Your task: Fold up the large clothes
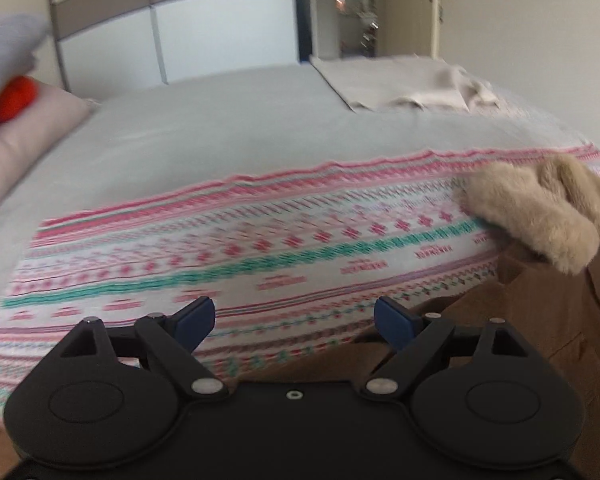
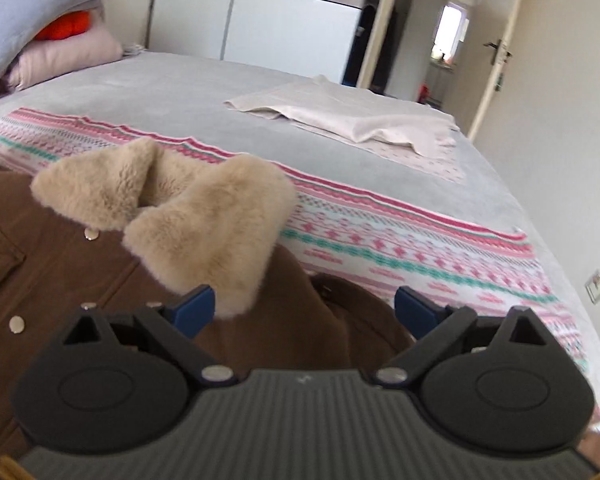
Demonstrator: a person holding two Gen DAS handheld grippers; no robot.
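Both grippers stand released, nothing between the pads: left gripper [image 1: 294,320] over the patterned blanket [image 1: 220,248], right gripper [image 2: 304,308] directly above the brown coat [image 2: 100,280] (fur collar [image 2: 188,208] just ahead), at the bed's [image 2: 220,92] near edge.

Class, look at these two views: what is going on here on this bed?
A person is working with a handheld tool in each hand over a brown coat with a fluffy beige collar, laid on a patterned blanket on the bed. The left tool and right tool are both open and hold nothing. No fold is visible yet.
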